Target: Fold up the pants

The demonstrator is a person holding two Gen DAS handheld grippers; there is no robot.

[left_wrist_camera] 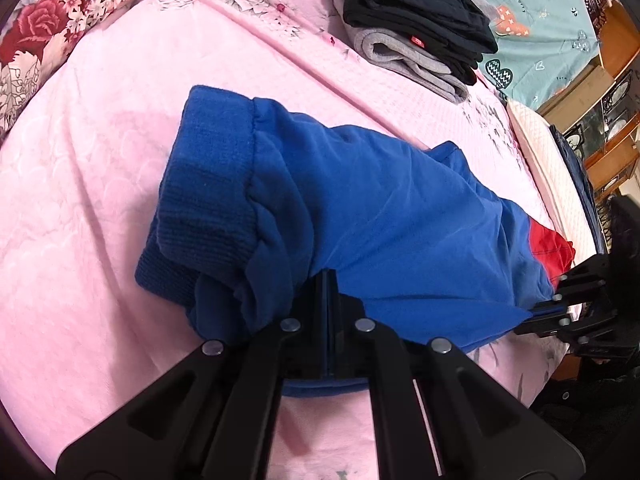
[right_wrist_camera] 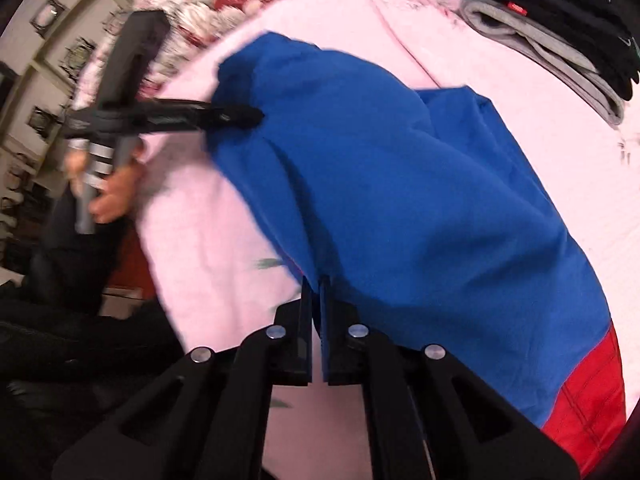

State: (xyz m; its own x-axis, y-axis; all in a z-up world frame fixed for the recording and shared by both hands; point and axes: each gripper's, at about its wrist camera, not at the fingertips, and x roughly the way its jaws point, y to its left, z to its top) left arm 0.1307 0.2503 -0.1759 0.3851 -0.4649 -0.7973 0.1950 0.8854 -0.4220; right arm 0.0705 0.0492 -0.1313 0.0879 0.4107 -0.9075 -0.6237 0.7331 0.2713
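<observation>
The bright blue fleece pants with ribbed cuffs and a red panel [left_wrist_camera: 360, 208] lie bunched on the pink quilted bedspread [left_wrist_camera: 100, 160]. The black left gripper [left_wrist_camera: 329, 280] is clamped on the fabric near the cuffs, and the black right gripper [right_wrist_camera: 316, 284] pinches the blue edge, jaws almost closed. A stack of folded black and grey clothes [left_wrist_camera: 420, 20] sits well apart.

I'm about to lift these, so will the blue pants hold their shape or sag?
Likely floppy: the blue pants already drape between left tongs and right tongs. The thick ribbed cuffs probably hang heavier.
</observation>
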